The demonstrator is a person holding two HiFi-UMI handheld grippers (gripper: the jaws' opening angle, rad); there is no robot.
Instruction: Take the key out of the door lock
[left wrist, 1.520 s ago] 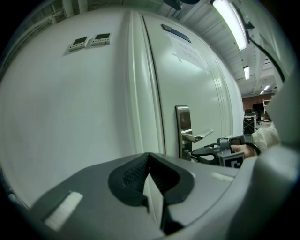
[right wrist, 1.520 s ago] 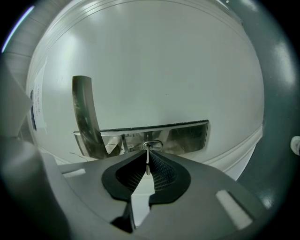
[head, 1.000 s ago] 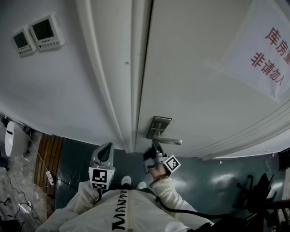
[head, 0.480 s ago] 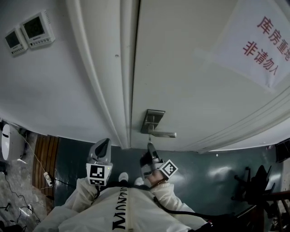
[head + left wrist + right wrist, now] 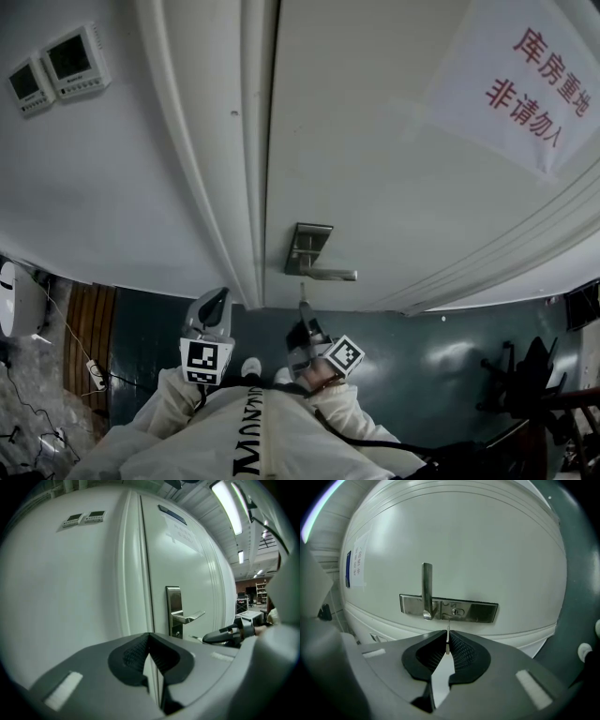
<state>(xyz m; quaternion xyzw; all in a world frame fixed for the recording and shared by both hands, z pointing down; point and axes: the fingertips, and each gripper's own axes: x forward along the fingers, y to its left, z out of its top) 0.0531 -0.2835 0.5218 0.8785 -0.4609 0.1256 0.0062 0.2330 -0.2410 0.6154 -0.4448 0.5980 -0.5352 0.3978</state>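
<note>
Left tongs [image 5: 149,637] sit low on the left, near the body, pads closed together with nothing in them, well apart from the lock. They point at the door [image 5: 375,141] edge, so they have no part in this. Going right, the lock plate [image 5: 478,611] is on the door with the handle [image 5: 426,590] sticking out of it and the keyhole [image 5: 458,612] beside the handle. The key [image 5: 448,629] is not in the lock. It is pinched edge-on between the narrow pads of the right tongs [image 5: 447,644], thin blade poking out past the tips. Its long axis runs near to far, tip toward the plate, aimed almost at the keyhole, which sits just right of the blade line in the right gripper view. There is a clear gap between the key tip and the plate in the head view, no contact. The right tongs are the nearer ones, straight out from the lock on the near side. Judgement: the key looks already free, so the next move is only a straight draw back along the blade axis, away from the door, keeping clear of the handle.
</note>
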